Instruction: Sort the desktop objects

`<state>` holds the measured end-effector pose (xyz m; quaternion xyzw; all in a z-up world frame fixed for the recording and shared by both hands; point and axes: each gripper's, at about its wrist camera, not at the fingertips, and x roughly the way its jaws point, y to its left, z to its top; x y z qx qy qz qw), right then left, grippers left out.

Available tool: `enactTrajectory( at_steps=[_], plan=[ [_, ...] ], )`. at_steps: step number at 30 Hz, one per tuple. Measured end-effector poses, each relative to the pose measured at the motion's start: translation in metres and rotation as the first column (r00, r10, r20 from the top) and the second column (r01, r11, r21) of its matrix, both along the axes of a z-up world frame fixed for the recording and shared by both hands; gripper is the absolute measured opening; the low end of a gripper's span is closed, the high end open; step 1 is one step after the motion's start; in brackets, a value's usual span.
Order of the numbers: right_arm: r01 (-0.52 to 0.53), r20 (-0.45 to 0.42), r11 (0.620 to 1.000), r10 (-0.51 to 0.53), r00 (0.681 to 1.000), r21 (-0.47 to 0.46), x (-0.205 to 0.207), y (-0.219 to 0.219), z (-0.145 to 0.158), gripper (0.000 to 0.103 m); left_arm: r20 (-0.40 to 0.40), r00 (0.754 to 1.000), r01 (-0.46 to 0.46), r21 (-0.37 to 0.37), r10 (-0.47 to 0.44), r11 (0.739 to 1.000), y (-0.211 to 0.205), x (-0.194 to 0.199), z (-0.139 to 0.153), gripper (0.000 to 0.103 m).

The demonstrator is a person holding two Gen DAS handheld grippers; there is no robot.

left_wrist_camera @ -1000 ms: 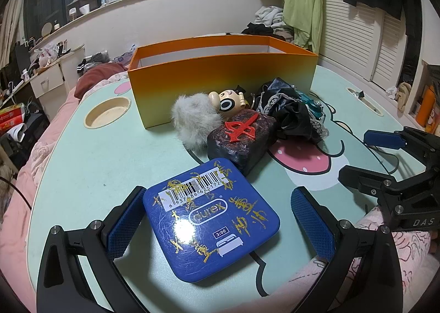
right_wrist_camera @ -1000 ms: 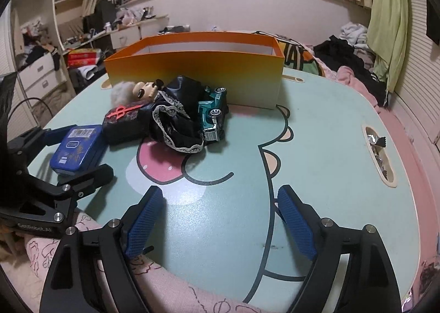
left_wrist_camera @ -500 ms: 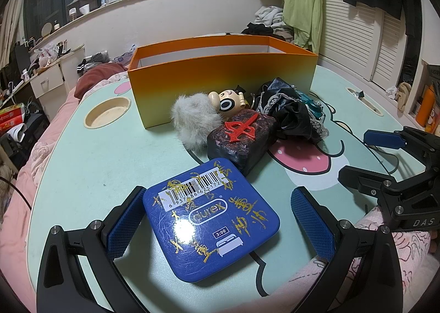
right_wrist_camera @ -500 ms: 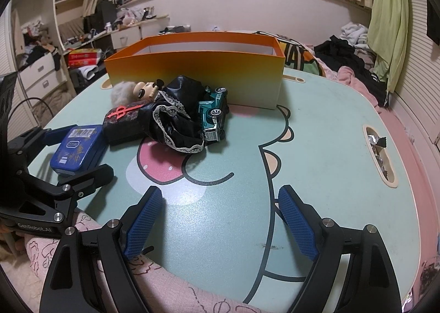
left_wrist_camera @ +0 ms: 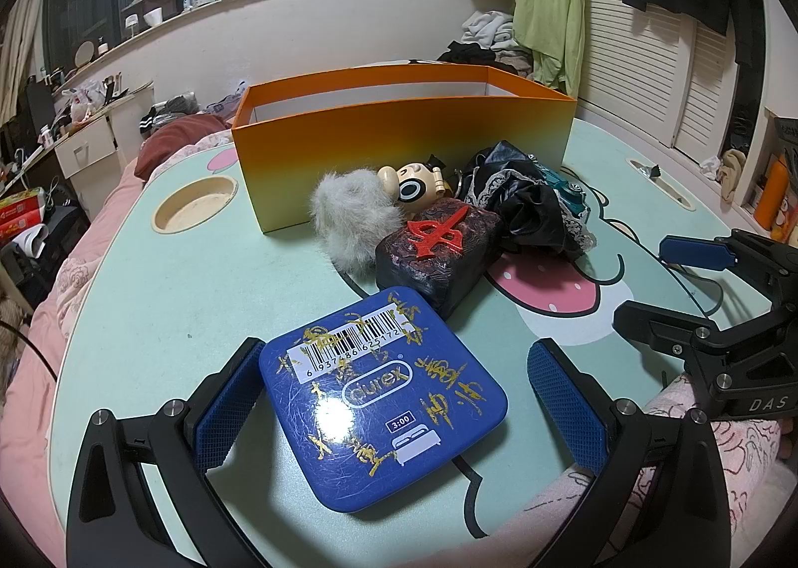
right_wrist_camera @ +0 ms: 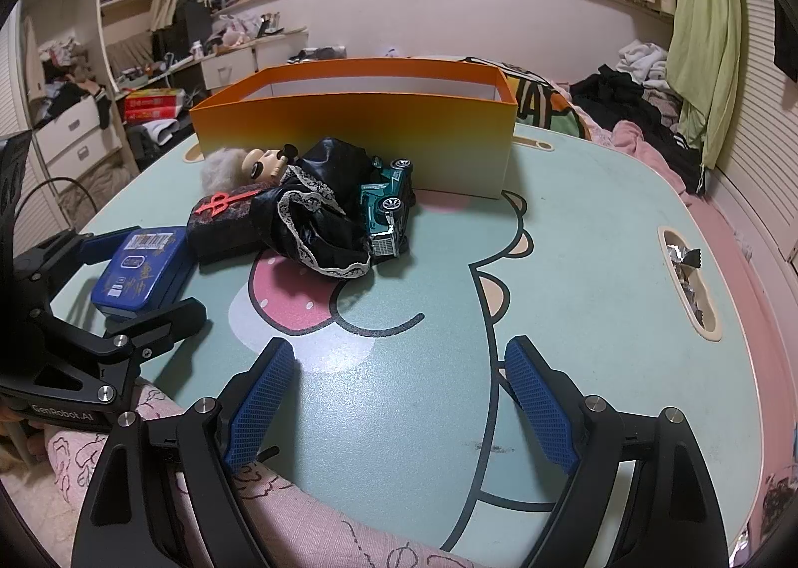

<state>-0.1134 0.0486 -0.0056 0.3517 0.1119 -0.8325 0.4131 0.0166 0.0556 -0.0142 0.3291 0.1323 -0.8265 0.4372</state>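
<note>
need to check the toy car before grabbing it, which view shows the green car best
The right wrist view. There the green toy car lies tipped on its side in plain sight, wheels and grille visible, against the black lace cloth. In the left wrist view only a sliver of it peeks out behind that cloth.

Glossy scratched blue tin (left_wrist_camera: 381, 398), fluffy grey fur ball (left_wrist_camera: 349, 219), lace-trimmed shiny black cloth (right_wrist_camera: 319, 214), matt orange cardboard box (left_wrist_camera: 399, 154).

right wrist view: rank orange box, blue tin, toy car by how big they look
1. orange box, clearly largest
2. blue tin
3. toy car, smallest, though it lies farther from the camera than the tin
</note>
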Motion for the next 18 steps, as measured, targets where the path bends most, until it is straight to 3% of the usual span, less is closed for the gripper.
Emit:
enactTrajectory(
  at_steps=[18],
  plan=[
    [0.003,0.001,1.000,-0.003,1.000,0.000,0.0008,-0.0001,-0.0003,0.087,-0.001,1.000,-0.005,0.000,0.005,1.000,0.0003,0.0001,-0.0001,0.103]
  ],
)
